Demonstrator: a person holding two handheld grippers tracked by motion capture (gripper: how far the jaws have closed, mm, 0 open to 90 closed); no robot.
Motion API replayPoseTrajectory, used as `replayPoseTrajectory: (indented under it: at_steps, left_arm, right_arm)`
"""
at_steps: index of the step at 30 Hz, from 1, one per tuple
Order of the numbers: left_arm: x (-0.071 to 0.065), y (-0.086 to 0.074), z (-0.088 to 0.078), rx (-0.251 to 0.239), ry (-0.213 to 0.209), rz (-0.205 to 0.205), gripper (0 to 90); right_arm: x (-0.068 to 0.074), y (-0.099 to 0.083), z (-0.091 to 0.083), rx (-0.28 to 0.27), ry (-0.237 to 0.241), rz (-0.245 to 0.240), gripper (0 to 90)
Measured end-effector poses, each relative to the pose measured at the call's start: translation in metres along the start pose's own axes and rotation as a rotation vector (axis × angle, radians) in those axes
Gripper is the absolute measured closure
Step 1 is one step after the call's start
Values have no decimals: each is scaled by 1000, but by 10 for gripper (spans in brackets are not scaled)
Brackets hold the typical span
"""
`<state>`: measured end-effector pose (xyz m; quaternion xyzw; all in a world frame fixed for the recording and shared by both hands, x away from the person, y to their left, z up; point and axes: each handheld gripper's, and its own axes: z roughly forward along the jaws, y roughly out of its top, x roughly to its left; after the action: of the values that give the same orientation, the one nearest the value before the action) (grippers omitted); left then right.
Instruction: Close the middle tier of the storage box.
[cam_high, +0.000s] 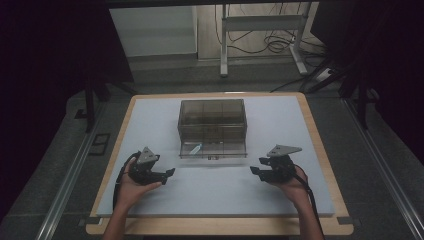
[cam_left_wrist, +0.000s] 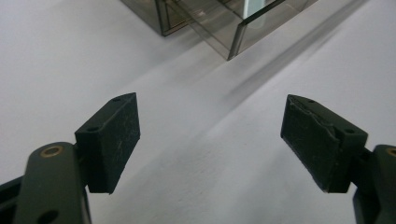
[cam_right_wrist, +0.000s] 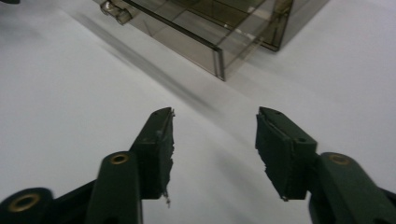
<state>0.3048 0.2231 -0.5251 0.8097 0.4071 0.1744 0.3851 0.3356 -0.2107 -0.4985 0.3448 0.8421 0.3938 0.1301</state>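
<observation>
Drawer box (cam_high: 212, 125): smoked clear plastic, at the middle of the bench (cam_high: 150, 120), far of both hands.
Drawer (cam_high: 214, 150): bottom one pulled out toward the person; a small pale item (cam_high: 195, 148) lies inside, left of centre.
Knob (cam_right_wrist: 113, 10): on the drawer front.
Step, as judged: approach the drawer; come in level and square to the front so it slides without dragging the box.
Left tool (cam_left_wrist: 210, 140): jaws wide apart, empty, over bare bench.
Right tool (cam_right_wrist: 215, 149): jaws partly apart, nothing between them, clear of the drawer.
</observation>
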Motion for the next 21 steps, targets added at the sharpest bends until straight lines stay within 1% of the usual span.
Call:
replayPoseTrajectory:
  at_steps: [1, 3, 7, 10, 13, 17, 21]
  left_arm:
    - [1, 0, 0, -4, -12, -4, 202]
    - [3, -1, -1, -15, -29, -10, 203]
    - [6, -2, -1, -14, -40, -9, 203]
    - [7, -3, 1, -13, -49, -24, 202]
    - [3, -2, 1, -7, -42, -9, 196]
    - [1, -1, 0, -12, -36, -8, 195]
    - [-2, -1, 1, -5, -34, -3, 195]
  right_arm:
    - [2, 0, 1, -3, -1, 0, 530]
    - [6, -1, 0, -12, 0, 19, 611]
    - [12, -2, 1, -22, 4, 39, 761]
    - [17, -1, 6, -31, 16, 30, 853]
    - [22, 0, 10, -35, 16, 17, 880]
    - [28, 3, 15, -31, 38, -15, 881]
    - [32, 6, 17, -31, 57, -28, 882]
